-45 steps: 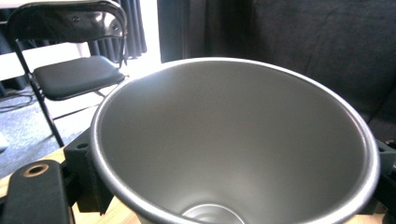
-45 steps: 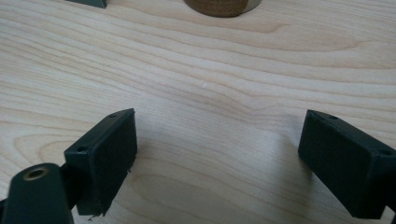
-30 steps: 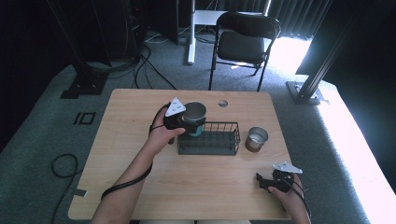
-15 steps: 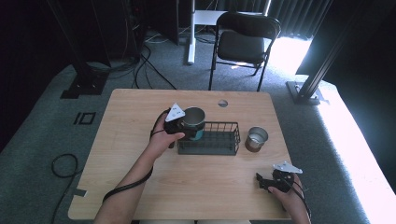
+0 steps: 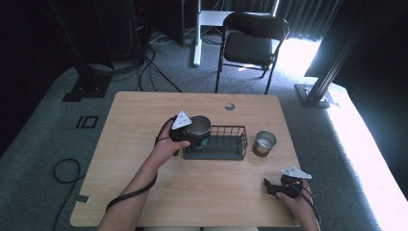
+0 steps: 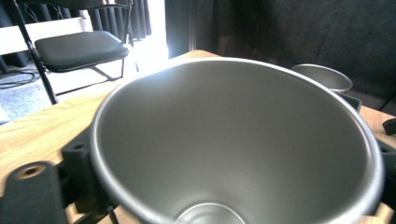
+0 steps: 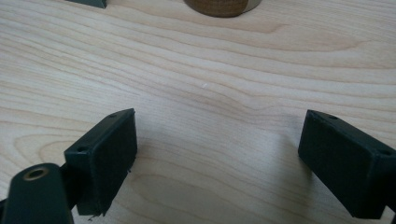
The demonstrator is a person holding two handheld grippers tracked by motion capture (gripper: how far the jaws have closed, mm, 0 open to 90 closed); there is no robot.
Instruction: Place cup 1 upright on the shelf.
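Note:
My left gripper [image 5: 194, 133] is shut on a steel cup [image 5: 199, 125] and holds it upright at the left end of a black wire basket [image 5: 226, 143]. I cannot tell whether the cup touches the basket. In the left gripper view the cup's open mouth [image 6: 243, 140] looms close between the jaws. A second steel cup [image 5: 264, 142] stands on the table just right of the basket, with its rim [image 6: 322, 77] beyond the held cup. My right gripper [image 5: 272, 186] rests low near the table's front right, open. Its fingers [image 7: 105, 154] stand wide apart over bare wood.
The wooden table [image 5: 144, 120] has a round cable hole [image 5: 229, 106] at its back edge. A black folding chair [image 5: 250, 45] stands behind the table. The second cup's base [image 7: 219, 7] and a basket corner [image 7: 88, 2] lie ahead of the right gripper.
The left gripper has brought the held cup slightly down and nearer at the basket's left end. The right gripper has stayed still.

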